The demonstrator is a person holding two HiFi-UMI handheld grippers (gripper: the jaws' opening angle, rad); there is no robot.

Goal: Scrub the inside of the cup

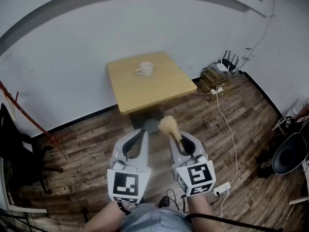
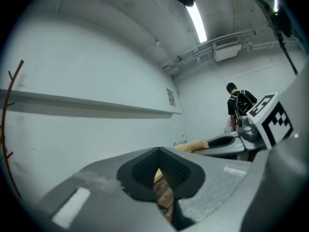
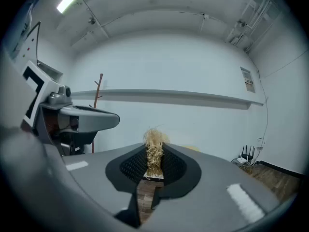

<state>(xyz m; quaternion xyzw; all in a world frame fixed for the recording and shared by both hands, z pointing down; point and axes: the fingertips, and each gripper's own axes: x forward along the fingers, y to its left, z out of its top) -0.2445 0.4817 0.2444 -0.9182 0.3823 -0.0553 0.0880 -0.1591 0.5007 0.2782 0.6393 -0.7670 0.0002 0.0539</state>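
Right claw (image 1: 179,138) grips scrubber (image 1: 168,125); wall notice (image 3: 246,79) unreadable.

Small white ceramic cup (image 1: 145,69) on the light wooden square tabletop (image 1: 164,93) is way too far off to see inside. The straw-coloured fibre brush (image 3: 154,146) has its lower end buried between the right hand-held gripper (image 3: 153,164) pads. Both forearms (image 1: 104,220) are chopped off by the head view's bottom edge.

Left gripper (image 1: 142,132): you carry a grey moulded shell with rounded jaws.
Right gripper (image 1: 177,140): yours matches, same grey.
Pads (image 3: 129,166): black, ribbed.
Marker cubes (image 1: 129,186): white faces, black square patterns.
Strips (image 3: 245,200): white, on your jaw backs.
Clothing (image 1: 154,221): you wear pale blue-grey fabric.
Cable (image 1: 231,220): black, thin.
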